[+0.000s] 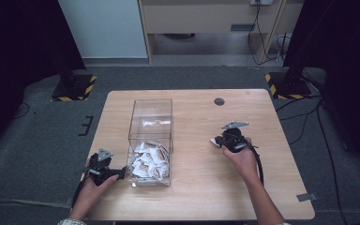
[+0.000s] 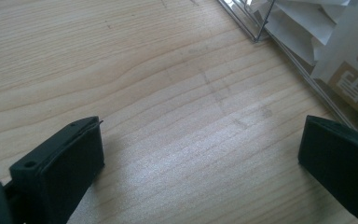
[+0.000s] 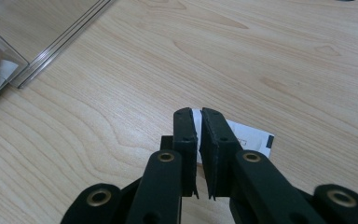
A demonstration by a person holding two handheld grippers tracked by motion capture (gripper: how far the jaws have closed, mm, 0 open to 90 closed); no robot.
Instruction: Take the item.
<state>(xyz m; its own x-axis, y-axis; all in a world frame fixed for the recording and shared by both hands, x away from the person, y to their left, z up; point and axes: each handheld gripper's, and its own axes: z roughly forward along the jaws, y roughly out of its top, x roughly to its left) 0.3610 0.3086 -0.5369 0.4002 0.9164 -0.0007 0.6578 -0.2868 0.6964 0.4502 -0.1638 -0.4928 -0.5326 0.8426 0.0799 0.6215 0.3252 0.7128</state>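
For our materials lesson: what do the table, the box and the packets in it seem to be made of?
Table: light wood or wood-look laminate, grain lines, slight sheen.
Box: clear hard plastic, probably acrylic; see-through walls, bright edges.
Packets: white paper or thin film, creased, brown print; which one is unclear.

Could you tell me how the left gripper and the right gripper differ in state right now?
The left gripper has its jaws spread wide and grips nothing; the right gripper has its jaws closed on a white packet. The left gripper sits right beside the clear box of packets; the right gripper is out over open table, well away from the box. Both are black, hand-held and low over the wood.
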